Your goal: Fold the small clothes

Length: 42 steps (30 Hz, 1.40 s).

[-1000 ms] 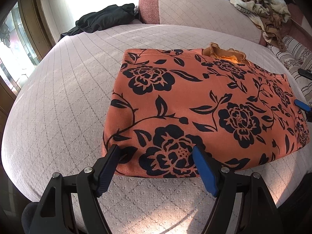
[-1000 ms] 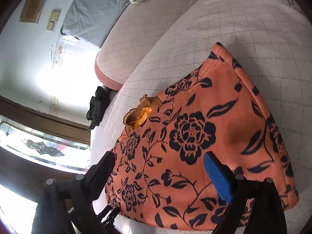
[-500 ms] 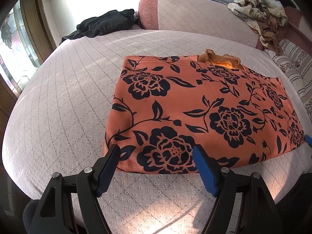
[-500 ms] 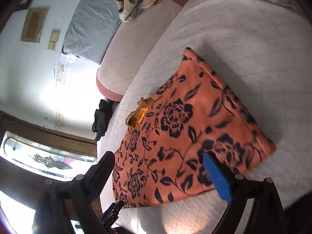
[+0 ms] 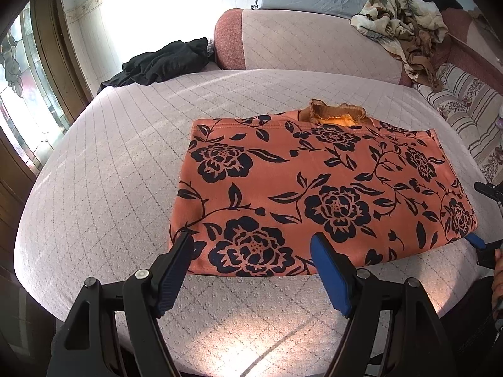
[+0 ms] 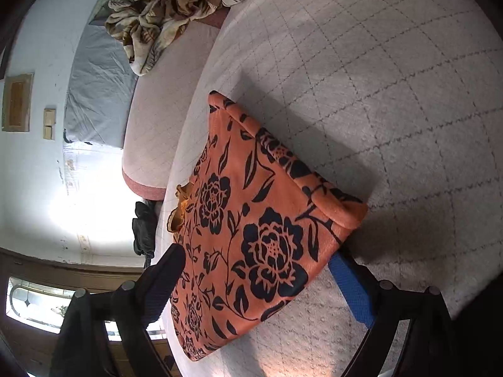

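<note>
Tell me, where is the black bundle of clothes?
In the left wrist view the black clothes lie at the bed's far left edge, beside the pink headboard cushion.

- My quilted pale-pink bed point(image 5: 94, 163) carries everything here.
- The folded orange floral garment point(image 5: 314, 188) lies flat just ahead of my left gripper point(image 5: 251, 245).
- A crumpled black garment point(image 5: 163, 62) lies far ahead, leftward.

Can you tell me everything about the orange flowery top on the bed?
The top is soft orange cloth printed with big black flowers, leaves and vines. It lies folded into a flat, thick rectangle on the quilted bed. A ruffled tan collar pokes out at its far edge. The right gripper has its open fingers around one corner, one blue finger slipped beneath.
</note>
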Tool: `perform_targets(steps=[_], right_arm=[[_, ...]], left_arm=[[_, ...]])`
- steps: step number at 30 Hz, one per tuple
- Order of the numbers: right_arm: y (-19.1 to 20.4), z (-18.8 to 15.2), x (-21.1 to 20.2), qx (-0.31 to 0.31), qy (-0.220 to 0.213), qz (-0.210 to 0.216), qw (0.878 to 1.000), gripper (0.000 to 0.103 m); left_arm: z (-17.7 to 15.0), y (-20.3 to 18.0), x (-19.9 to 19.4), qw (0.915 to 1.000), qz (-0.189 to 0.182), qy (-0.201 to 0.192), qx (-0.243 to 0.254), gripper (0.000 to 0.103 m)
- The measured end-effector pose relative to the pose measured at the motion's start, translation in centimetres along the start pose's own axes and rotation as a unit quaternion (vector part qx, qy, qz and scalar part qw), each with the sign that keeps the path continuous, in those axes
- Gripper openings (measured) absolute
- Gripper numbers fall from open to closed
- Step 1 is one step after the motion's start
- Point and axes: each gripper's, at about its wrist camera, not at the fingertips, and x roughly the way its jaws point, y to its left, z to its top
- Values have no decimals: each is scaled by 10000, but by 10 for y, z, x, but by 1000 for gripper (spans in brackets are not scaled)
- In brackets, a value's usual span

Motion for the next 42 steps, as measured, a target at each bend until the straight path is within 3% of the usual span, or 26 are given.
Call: perform_targets(steps=[8, 10, 12, 15, 18, 21, 23, 24, 26, 27, 28, 31, 32, 34, 38, 42], right_arm=[[13, 11, 17, -322, -115, -121, 9993, 89], [18, 13, 21, -502, -119, -281, 9983, 63], [23, 15, 25, -725, -2, -362, 9967, 45], [29, 14, 25, -981, -43, -550, 9936, 38], [42, 7, 17, -1543, -232, -797, 9845, 14], [40, 1, 13, -1807, -356, -1125, 9764, 14], [24, 1, 30, -1835, 75, -1430, 9725, 17], [19, 3, 25, -1699, 51, -1220, 9779, 18], [18, 9, 9, -1563, 111, -939, 9832, 37], [18, 11, -1, -1540, 77, -902, 9839, 61], [18, 14, -11, -1540, -36, -929, 9837, 77], [25, 30, -33, -1722, -285, -911, 9804, 77], [28, 38, -34, -1778, -277, -863, 9799, 77], [40, 57, -22, -1953, -73, -721, 9781, 77], [84, 95, 44, -2660, 392, -775, 9601, 76], [101, 128, 115, -2936, 856, -1375, 9421, 74]], left_arm=[[4, -6, 13, 10000, -25, 86, 23, 77], [7, -11, 19, 9999, -22, 105, 67, 77], [10, -16, 25, 9999, -56, 125, 95, 77], [16, -27, 35, 9996, -116, 171, 174, 77], [21, -36, 41, 9994, -158, 173, 236, 77], [24, -43, 49, 9992, -188, 200, 274, 77], [26, -49, 60, 9987, -208, 320, 324, 77], [27, -51, 65, 9984, -197, 378, 360, 77], [29, -54, 68, 9985, -201, 344, 368, 77], [30, -54, 68, 9987, -218, 298, 344, 77], [31, -54, 69, 9988, -246, 267, 317, 77], [32, -58, 83, 9983, -264, 384, 352, 77], [30, -60, 91, 9977, -218, 505, 397, 77], [26, -61, 94, 9983, -148, 379, 413, 82], [25, -58, 96, 9983, -177, 377, 418, 86], [24, -57, 97, 9982, -188, 359, 439, 89]])
